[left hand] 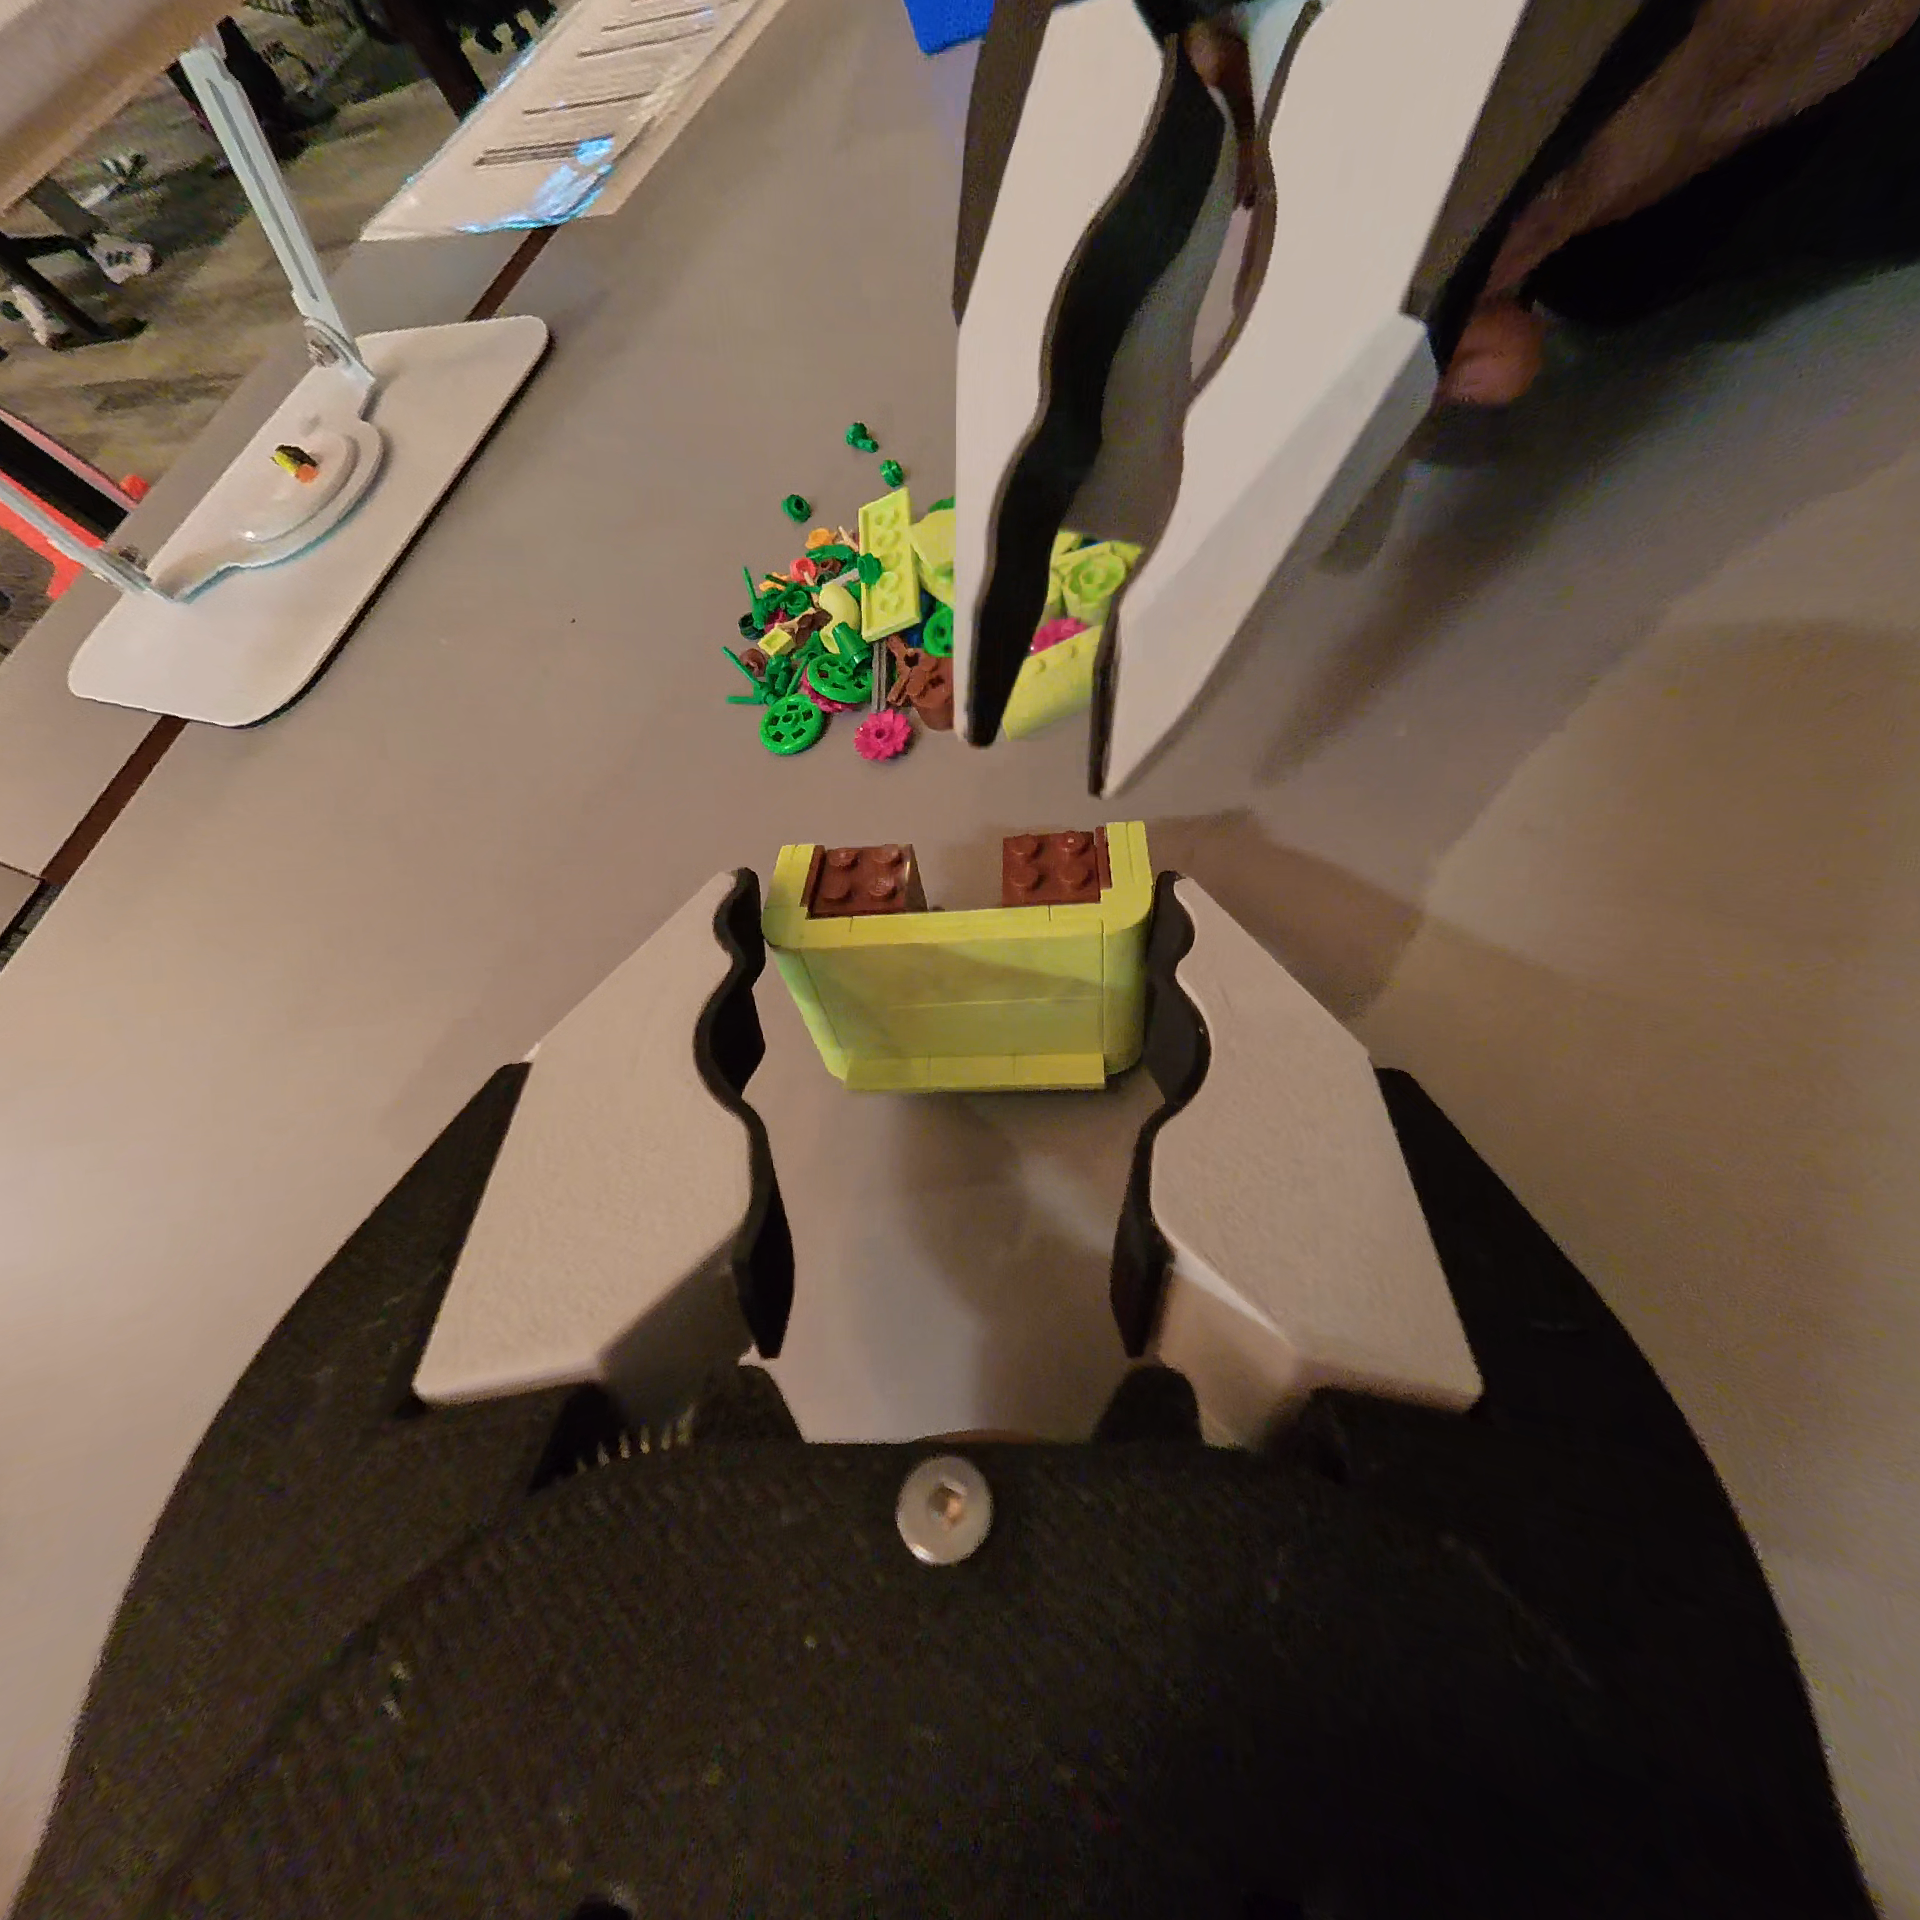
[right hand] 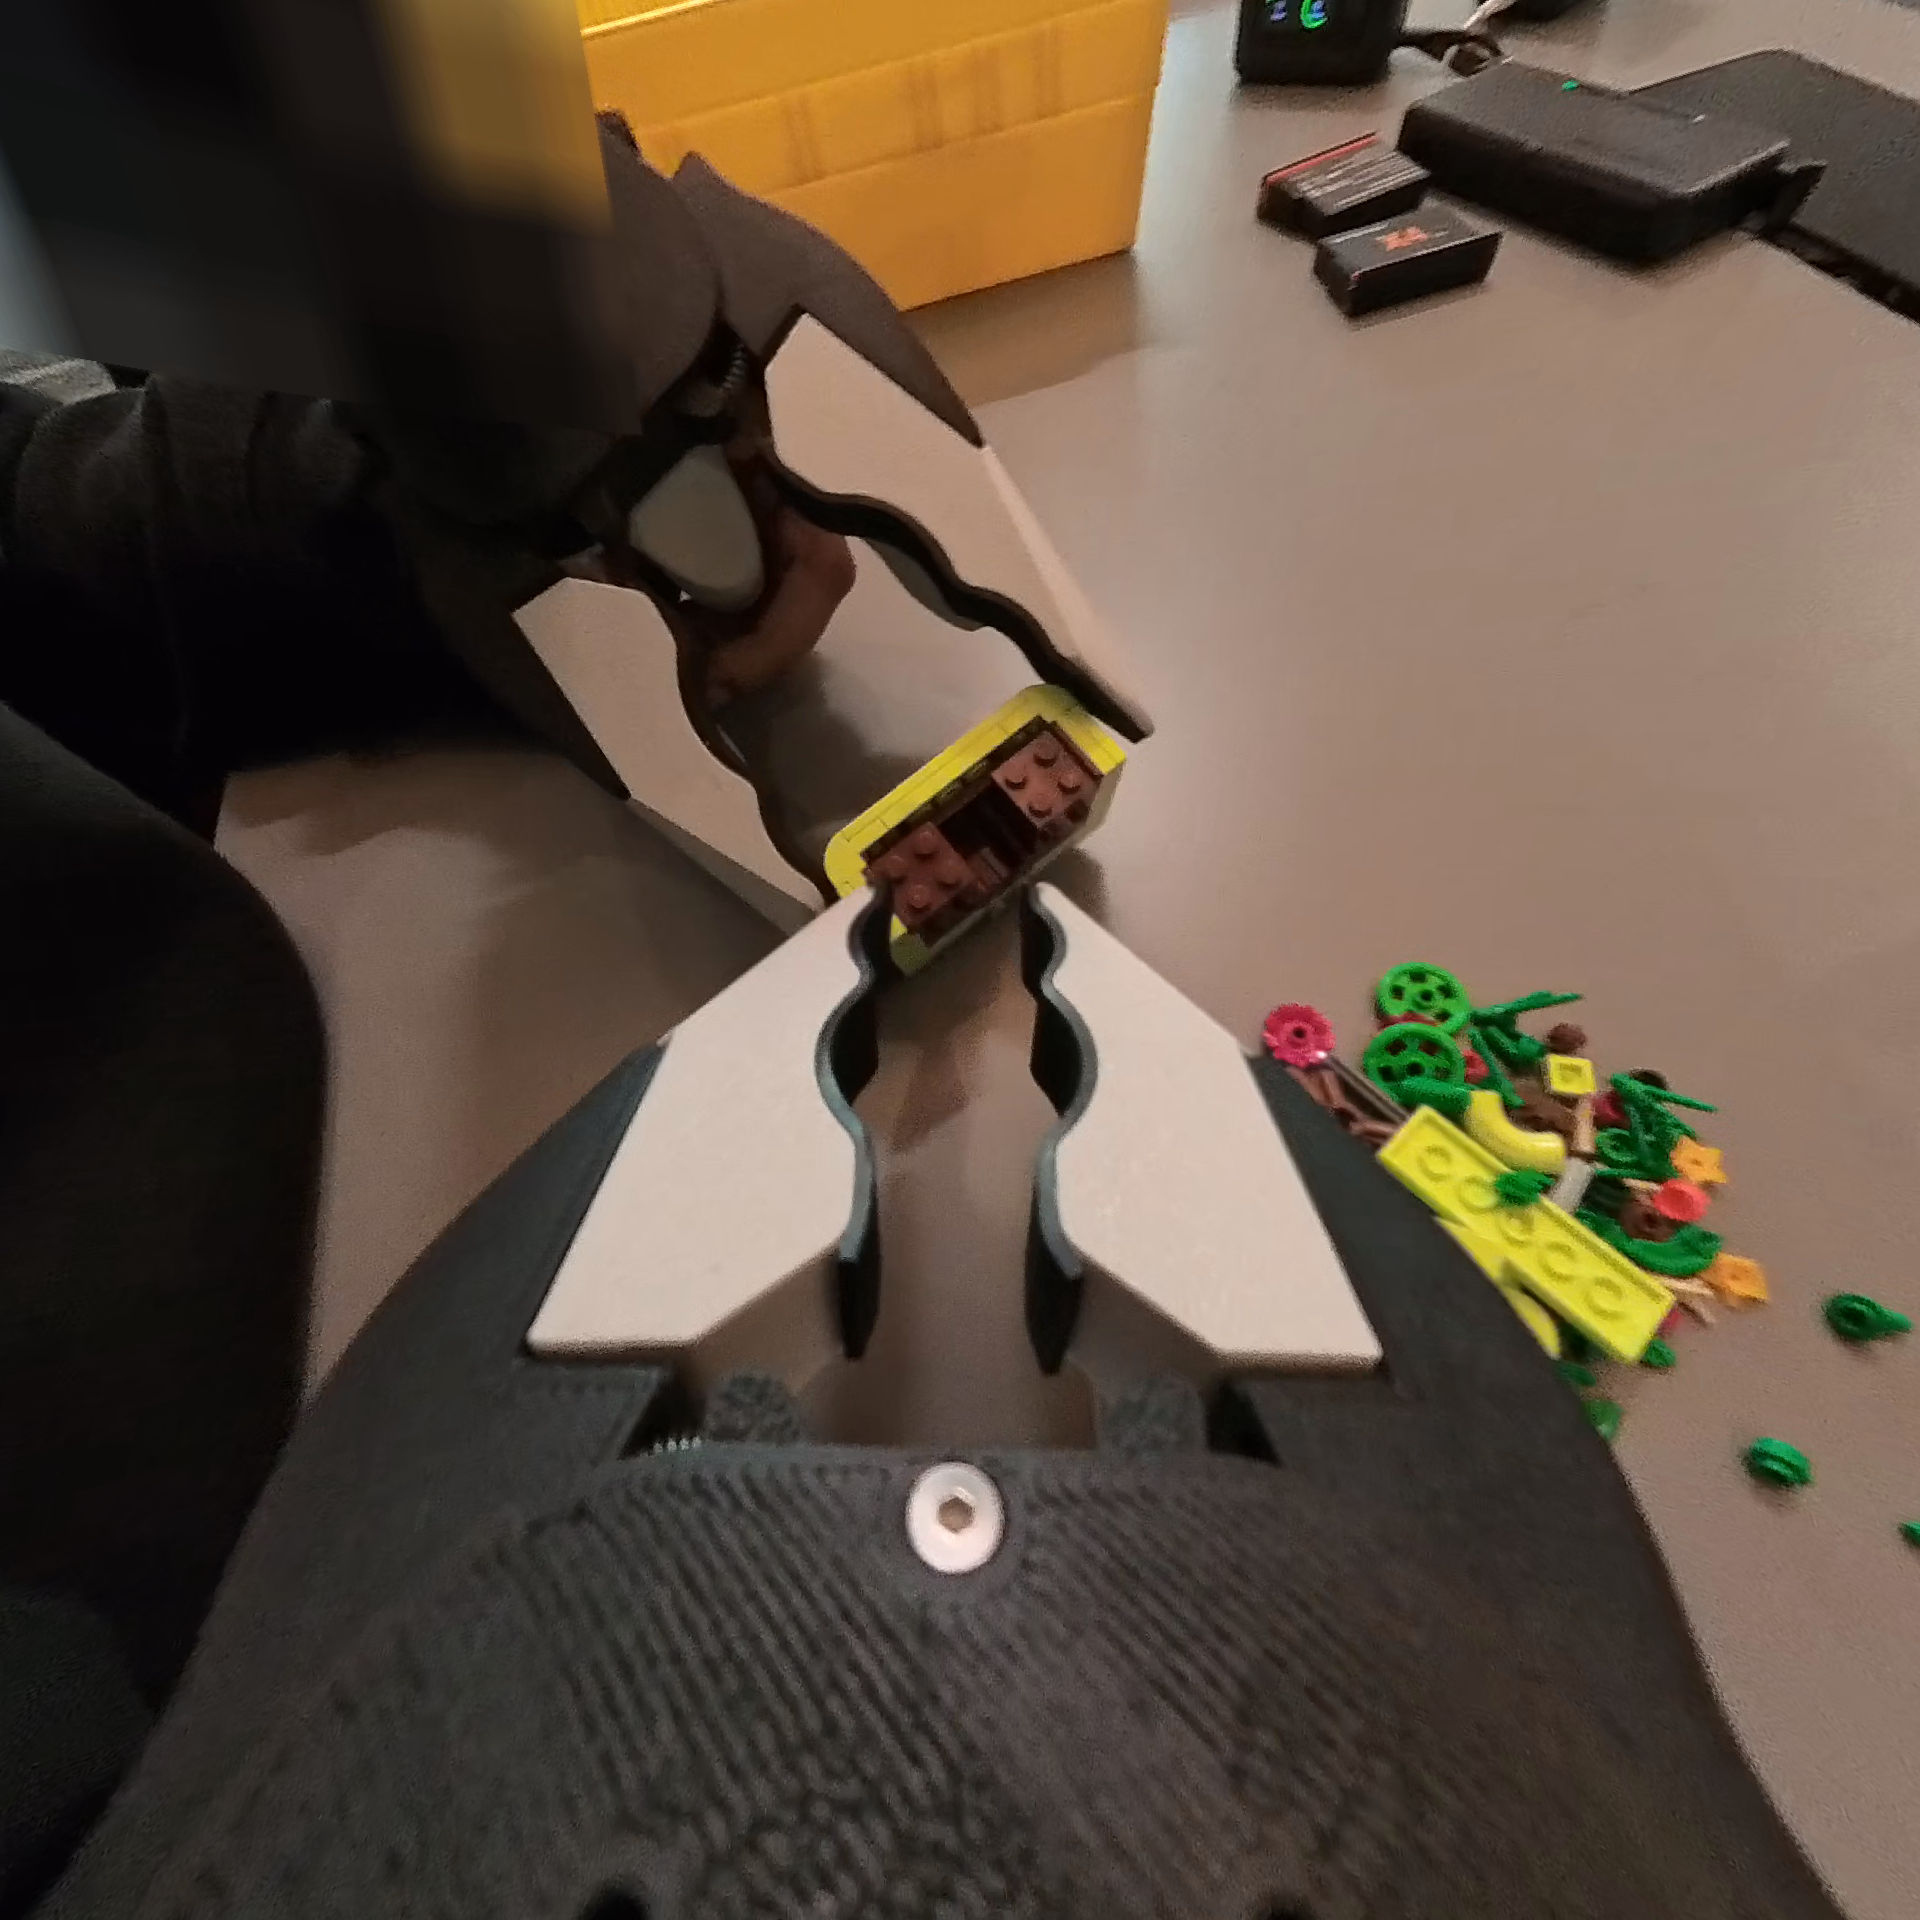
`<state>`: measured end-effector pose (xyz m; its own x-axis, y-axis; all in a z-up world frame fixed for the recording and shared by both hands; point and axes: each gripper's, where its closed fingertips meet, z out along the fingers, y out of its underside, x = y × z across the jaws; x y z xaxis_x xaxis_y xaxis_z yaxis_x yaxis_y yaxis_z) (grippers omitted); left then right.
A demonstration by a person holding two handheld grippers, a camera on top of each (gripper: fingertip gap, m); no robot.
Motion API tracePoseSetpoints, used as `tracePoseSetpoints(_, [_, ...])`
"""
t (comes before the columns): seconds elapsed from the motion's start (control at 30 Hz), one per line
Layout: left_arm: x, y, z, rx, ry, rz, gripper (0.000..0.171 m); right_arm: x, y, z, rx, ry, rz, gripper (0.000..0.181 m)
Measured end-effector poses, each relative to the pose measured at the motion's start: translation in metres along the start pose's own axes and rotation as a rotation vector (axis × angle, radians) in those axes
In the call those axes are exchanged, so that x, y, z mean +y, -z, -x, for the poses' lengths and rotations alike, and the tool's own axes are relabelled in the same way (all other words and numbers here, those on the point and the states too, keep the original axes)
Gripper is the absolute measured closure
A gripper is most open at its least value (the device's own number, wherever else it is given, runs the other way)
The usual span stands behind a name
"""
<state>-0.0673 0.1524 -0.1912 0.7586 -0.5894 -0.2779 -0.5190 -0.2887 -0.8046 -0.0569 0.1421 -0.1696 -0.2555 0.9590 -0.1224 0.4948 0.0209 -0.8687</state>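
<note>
My left gripper (left hand: 956,920) is shut on a lime-green brick box (left hand: 966,997) with two brown bricks (left hand: 1049,868) set in its open top, holding it by its two sides just above the grey table (left hand: 468,935). In the right wrist view, the left gripper (right hand: 977,816) holds the box (right hand: 1049,722) tilted. My right gripper (right hand: 951,914) is open a little and empty, with its tips right at the box's open top. In the left wrist view, the right gripper (left hand: 1039,764) hangs just beyond the box. A pile of small green, pink and brown pieces (left hand: 821,644) with a lime plate (right hand: 1527,1236) lies beside it.
A white stand with a flat base (left hand: 312,499) and laminated sheets (left hand: 561,135) lie to the far left. In the right wrist view, a yellow box (right hand: 883,135), a black case (right hand: 1600,145) and small black packs (right hand: 1403,255) sit at the back. A dark sleeve (right hand: 156,520) is on the left. Only a small space, under 4 cm, lies between the two pairs of fingers.
</note>
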Motion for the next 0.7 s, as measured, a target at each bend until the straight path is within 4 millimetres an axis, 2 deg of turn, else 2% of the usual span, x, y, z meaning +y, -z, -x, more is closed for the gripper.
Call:
tracePoseSetpoints(0.2, [0.017,0.0,-0.011,0.061,-0.062,0.089,0.095,0.004,-0.006,0.009,-0.017,0.043,0.032,0.158])
tracePoseSetpoints(0.7, [0.016,0.001,-0.011,0.077,-0.025,0.078,0.097,-0.001,0.0,0.007,0.025,0.106,0.006,0.159])
